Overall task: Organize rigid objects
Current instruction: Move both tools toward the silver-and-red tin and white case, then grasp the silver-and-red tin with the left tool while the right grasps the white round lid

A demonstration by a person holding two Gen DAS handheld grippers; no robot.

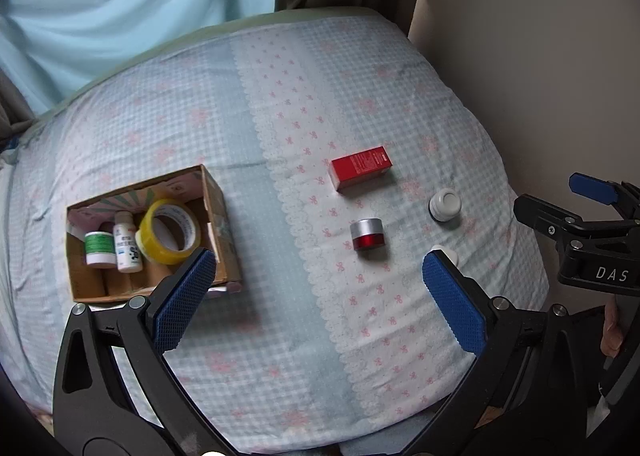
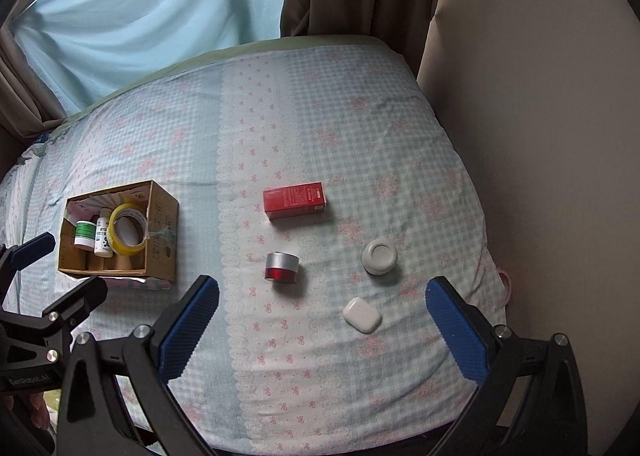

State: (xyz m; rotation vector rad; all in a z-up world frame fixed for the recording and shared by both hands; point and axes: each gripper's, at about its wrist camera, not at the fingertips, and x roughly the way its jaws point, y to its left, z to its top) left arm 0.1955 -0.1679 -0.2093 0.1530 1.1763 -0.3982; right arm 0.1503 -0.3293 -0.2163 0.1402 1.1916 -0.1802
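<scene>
Right wrist view: both my grippers hover wide open, holding nothing.
Cardboard box (image 2: 160,256) left with tape roll (image 2: 127,234) inside; red box (image 2: 295,200), red jar (image 2: 281,267), white jar (image 2: 379,255), white case (image 2: 362,314) loose on bedsheet (image 2: 360,136).

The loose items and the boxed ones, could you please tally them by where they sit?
Loose on the bedspread: 4 (red carton, red jar, white jar, white earbud case)
In the cardboard box: 3 (tape roll, green-label jar, white bottle)
Total: 7
</scene>
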